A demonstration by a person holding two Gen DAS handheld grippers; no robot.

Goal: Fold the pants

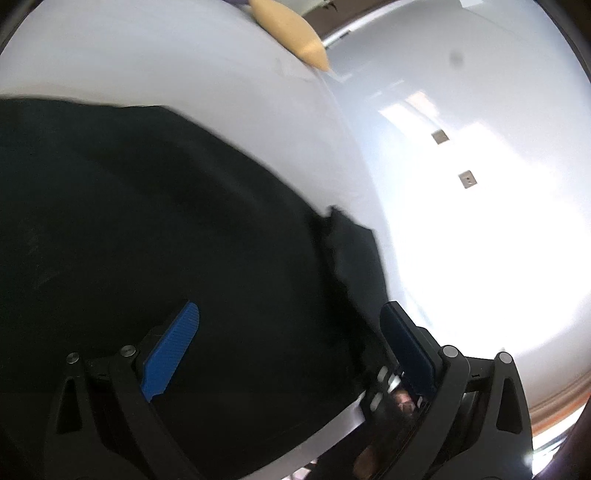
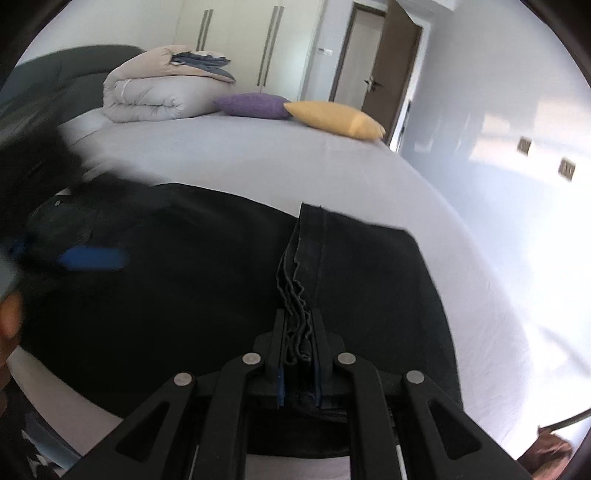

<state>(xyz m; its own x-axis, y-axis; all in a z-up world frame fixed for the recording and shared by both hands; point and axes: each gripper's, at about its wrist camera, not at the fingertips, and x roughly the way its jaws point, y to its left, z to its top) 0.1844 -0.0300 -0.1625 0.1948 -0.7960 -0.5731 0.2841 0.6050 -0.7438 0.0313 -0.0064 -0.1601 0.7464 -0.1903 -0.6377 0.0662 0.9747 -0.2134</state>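
Note:
Black pants [image 2: 184, 280] lie spread on a white bed [image 2: 258, 155]. My right gripper [image 2: 299, 332] is shut on a bunched, frayed edge of the pants [image 2: 295, 295] and holds it just above the rest of the fabric. My left gripper [image 1: 291, 332] is open over the pants [image 1: 147, 221], blue pads apart, nothing between them. It also shows blurred at the left of the right wrist view [image 2: 92, 258], over the far side of the pants. A folded-over flap of the pants [image 1: 354, 251] lies by the bed's edge.
A folded beige duvet [image 2: 155, 92], a purple cushion [image 2: 255, 105] and a yellow cushion [image 2: 332, 118] sit at the far end of the bed. The yellow cushion shows in the left wrist view [image 1: 291, 33]. A white wall [image 2: 498, 147] and door lie to the right.

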